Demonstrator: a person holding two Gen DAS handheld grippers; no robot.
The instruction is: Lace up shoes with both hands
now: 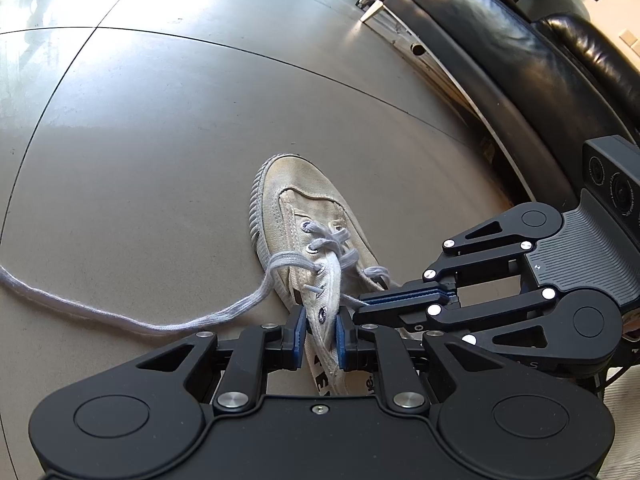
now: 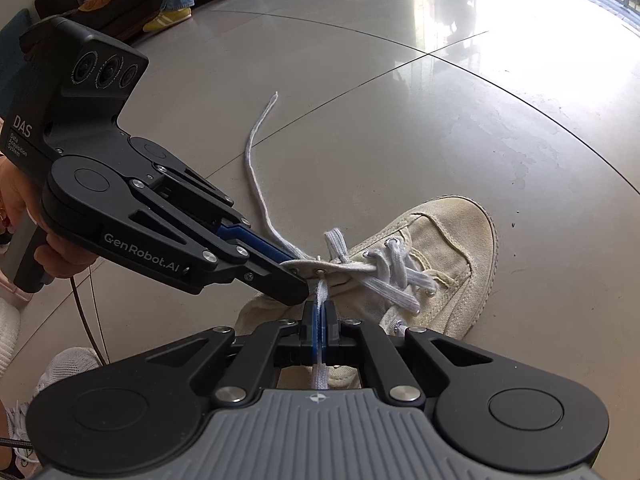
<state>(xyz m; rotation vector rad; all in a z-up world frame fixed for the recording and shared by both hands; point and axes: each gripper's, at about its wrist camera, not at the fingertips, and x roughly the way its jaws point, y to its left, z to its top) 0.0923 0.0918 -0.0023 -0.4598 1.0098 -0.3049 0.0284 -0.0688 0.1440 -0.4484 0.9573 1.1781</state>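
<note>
Shoe on floor, sofa behind — loose lace trailing left

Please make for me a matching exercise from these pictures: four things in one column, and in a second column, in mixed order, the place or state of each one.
Things:
1. left claw
2. right claw
3. loose lace end
4. sofa

Places or states:
A. lying free on the floor
B. shut on a lace strand
C. black, at the edge of the floor
D. clamped on the eyelet flap

Pairs: 1-D, 2-B, 3-A, 4-C
</note>
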